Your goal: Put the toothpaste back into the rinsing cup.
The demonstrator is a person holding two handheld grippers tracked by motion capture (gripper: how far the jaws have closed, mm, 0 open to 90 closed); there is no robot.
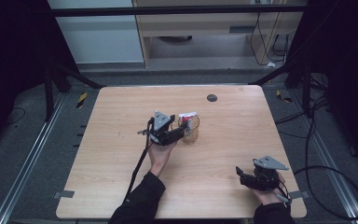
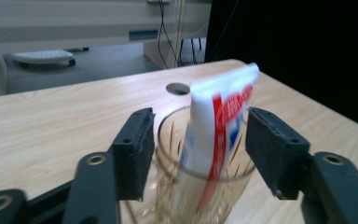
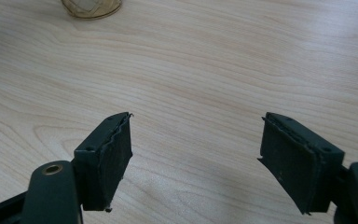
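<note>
My left gripper (image 2: 198, 154) has its jaws standing apart, one pad on each side of a clear glass cup (image 2: 200, 186), and neither pad presses on it; a gap shows on both sides of the rim. A toothpaste tube (image 2: 214, 140) stands in the cup, white with red and a little blue print, leaning toward the right jaw, its flat crimped end up and well above the rim. The glass has faint vertical ribs and a slightly amber tint.

In the high view I see the same left gripper (image 1: 185, 131) near the middle of the wooden table (image 1: 121, 154), pointing right at the cup (image 1: 190, 129), with the tube's (image 1: 187, 115) white and red end poking out at the top. My hand (image 1: 160, 156) comes up from the bottom edge in a dark sleeve.

My right gripper (image 3: 196, 154) is wide open over bare wood, with nothing between its jaws. In the high view it (image 1: 239, 173) sits near the table's front right corner, well apart from the cup.

The left gripper view gives me the tube's print and the pad clearance, which the high view is too small to show. The right gripper view catches the cup's round base (image 3: 91, 7) at its top edge. The high view adds a dark round hole (image 1: 212, 97) in the tabletop beyond the cup.
</note>
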